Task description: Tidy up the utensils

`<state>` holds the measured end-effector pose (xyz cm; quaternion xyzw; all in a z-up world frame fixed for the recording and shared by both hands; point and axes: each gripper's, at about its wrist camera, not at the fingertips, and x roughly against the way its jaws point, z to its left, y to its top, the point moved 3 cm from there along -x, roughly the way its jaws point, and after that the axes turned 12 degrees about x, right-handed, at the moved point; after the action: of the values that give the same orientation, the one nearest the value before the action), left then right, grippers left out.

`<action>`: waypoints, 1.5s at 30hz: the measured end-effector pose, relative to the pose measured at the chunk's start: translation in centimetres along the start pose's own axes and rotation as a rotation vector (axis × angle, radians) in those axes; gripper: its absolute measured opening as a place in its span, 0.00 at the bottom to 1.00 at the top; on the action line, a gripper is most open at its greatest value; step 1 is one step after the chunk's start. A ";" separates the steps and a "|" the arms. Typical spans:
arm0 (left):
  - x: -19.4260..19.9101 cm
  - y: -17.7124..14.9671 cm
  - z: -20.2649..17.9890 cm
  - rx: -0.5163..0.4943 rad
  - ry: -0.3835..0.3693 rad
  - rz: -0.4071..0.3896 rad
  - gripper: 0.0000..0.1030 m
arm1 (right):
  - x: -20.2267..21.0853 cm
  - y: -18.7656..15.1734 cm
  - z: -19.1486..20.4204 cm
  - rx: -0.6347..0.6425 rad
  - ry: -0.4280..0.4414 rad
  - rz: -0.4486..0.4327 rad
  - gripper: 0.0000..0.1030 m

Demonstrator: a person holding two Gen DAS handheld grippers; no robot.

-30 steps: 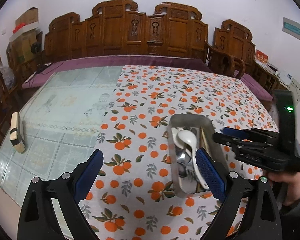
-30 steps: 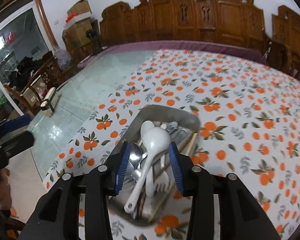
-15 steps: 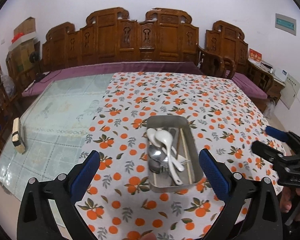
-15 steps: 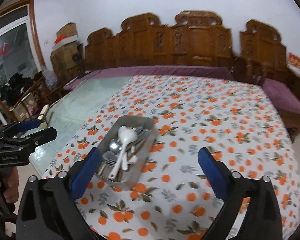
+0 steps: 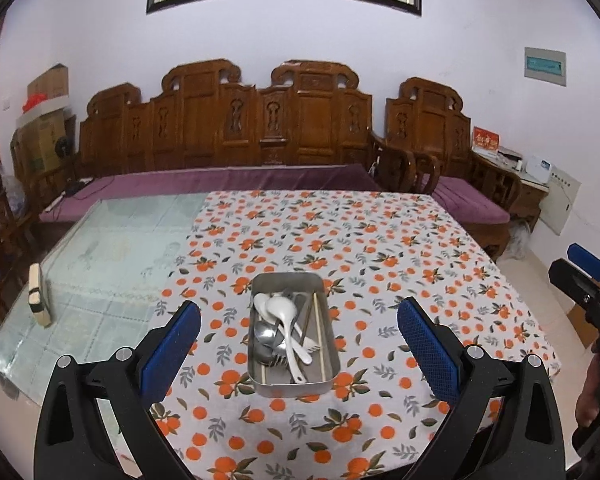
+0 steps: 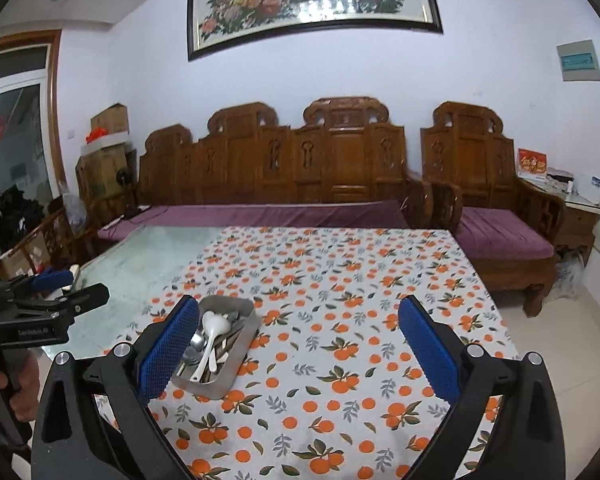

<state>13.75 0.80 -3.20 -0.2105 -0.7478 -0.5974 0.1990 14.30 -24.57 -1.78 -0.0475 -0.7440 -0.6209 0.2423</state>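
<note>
Now the right gripper (image 6: 298, 354) is spread wide and empty, having released the white ceramic spoon (image 5: 288, 326) into the rectangular steel tray (image 5: 290, 280) near the counter's front edge; left gripper (image 5: 298, 344) likewise spread. Task looks complete.

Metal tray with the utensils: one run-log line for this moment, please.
metal tray: on tablecloth, utensils inside | left gripper: open, empty | right gripper: open, empty

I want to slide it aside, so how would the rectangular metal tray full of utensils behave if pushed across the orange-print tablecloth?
The rectangular metal tray sits flat and low, so it probably would not tip. The orange-print tablecloth may bunch or drag along with it. The white ceramic spoons, metal spoons and chopsticks lie loose inside, so they would likely shift and rattle.
</note>
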 end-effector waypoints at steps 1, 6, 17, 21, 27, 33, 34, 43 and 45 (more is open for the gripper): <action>0.4 0.1 -0.3 -0.003 -0.001 -0.009 0.92 | 0.2 0.1 0.0 0.001 -0.003 -0.004 0.97; 1.9 0.3 -1.2 -0.007 -0.007 -0.039 0.92 | 1.2 0.4 0.2 0.005 -0.011 -0.021 0.97; 2.4 0.2 -1.9 -0.022 -0.003 -0.056 0.92 | 1.8 0.5 0.5 0.000 -0.015 -0.025 0.97; 2.5 0.1 -2.0 -0.021 0.000 -0.059 0.92 | 1.9 0.5 0.5 -0.002 -0.014 -0.024 0.97; 2.6 0.1 -1.9 -0.017 0.008 -0.061 0.92 | 1.9 0.5 0.5 -0.002 -0.015 -0.025 0.97; 2.6 0.1 -1.9 -0.010 0.010 -0.066 0.92 | 1.8 0.4 0.8 -0.003 -0.011 -0.025 0.97; 2.6 0.2 -1.9 -0.008 0.010 -0.066 0.92 | 1.8 0.4 0.8 -0.004 -0.010 -0.025 0.97; 2.9 0.3 -2.0 -0.006 0.008 -0.076 0.92 | 1.8 0.5 1.0 -0.005 -0.010 -0.030 0.97; 3.0 0.2 -2.1 -0.005 0.007 -0.078 0.92 | 1.8 0.5 1.2 -0.004 -0.010 -0.030 0.97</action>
<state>11.45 -0.98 -0.96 -0.1798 -0.7531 -0.6074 0.1777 12.54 -23.78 -0.70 -0.0399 -0.7447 -0.6255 0.2293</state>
